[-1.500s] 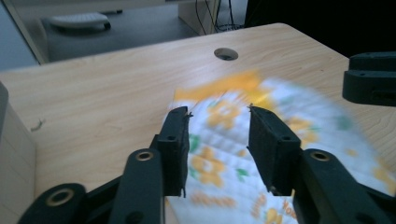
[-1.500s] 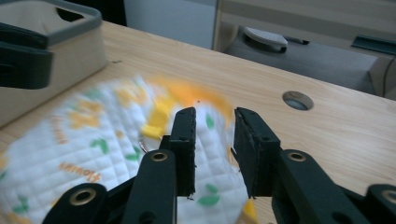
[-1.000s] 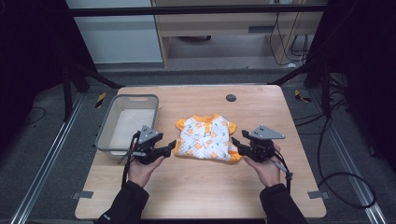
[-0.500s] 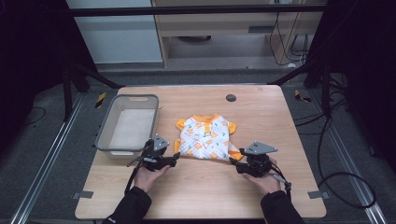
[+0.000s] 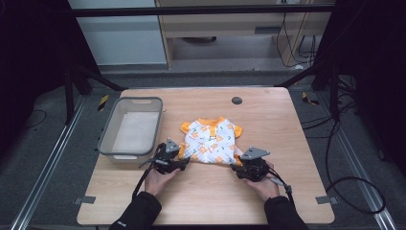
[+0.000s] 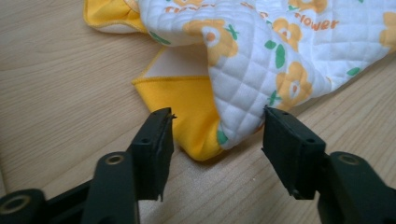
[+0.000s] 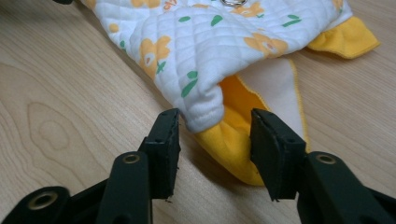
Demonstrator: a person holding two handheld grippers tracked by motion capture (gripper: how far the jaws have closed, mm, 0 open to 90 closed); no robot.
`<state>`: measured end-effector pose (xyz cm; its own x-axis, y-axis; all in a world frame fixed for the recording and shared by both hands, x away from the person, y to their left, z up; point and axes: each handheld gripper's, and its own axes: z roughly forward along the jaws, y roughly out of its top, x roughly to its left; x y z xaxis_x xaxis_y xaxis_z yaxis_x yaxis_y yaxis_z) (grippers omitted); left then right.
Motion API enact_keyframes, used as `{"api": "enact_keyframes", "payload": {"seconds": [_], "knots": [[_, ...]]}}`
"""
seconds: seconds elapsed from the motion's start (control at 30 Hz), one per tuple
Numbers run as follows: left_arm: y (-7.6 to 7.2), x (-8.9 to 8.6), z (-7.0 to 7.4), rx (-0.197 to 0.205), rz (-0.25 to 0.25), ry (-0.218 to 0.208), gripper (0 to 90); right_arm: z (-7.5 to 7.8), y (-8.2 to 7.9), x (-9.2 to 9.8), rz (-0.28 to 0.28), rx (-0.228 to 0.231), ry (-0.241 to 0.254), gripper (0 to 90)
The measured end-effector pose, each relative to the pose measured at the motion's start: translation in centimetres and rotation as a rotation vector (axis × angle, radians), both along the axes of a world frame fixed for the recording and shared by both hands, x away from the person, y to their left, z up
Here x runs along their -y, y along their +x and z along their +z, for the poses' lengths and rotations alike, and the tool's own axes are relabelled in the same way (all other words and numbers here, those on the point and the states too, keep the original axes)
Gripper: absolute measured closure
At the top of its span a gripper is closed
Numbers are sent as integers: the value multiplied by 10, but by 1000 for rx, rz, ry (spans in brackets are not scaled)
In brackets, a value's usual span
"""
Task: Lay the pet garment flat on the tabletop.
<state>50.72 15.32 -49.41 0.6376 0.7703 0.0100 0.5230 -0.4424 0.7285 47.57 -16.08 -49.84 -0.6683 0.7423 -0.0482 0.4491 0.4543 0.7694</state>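
While nearer than before, both grippers' jaws parted around garment (image 5: 210, 140) corners.

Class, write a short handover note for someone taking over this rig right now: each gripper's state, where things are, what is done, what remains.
Left gripper: open, fingers either side of the garment's near-left corner, not yet closed.
Right gripper: open, fingers straddling the near-right corner.
The garment lies folded mid-table; grey bin stands to its left, nothing visible inside.
Done: both grippers lined up at the near corners.
Left, likely: close both, lift, perhaps move it to the bin.
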Motion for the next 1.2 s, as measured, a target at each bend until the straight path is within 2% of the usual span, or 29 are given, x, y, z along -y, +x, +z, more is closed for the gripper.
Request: {"api": "enact_keyframes", "payload": {"seconds": [0.07,0.17,0.23,0.33,0.53,0.67,0.77,0.9,1.0,1.03,1.2], "knots": [[0,2,-2,1,10,9,519,-2,1,-1,4,-4,-9,596],[0,3,-2,0,35,-13,636,-2,2,-3,3,10,-30,691],[-1,3,-3,0,36,-28,702,-1,2,-3,1,10,-31,764],[-4,4,0,7,17,-32,777,2,0,-4,6,10,-28,805],[-21,0,21,14,-37,-92,804,19,-11,1,29,33,28,816],[-40,-5,38,22,-78,-130,805,32,-27,8,59,35,79,816],[-53,-7,50,44,-107,-134,804,42,-40,13,81,40,111,816],[-63,-12,67,50,-119,-179,804,58,-51,17,99,33,174,816],[-62,-14,73,41,-109,-186,802,63,-52,19,102,27,201,814],[-54,-12,74,10,-86,-186,801,64,-45,18,85,1,219,811],[-20,1,61,-55,-15,-138,791,47,-9,13,-28,-82,207,800]]}}
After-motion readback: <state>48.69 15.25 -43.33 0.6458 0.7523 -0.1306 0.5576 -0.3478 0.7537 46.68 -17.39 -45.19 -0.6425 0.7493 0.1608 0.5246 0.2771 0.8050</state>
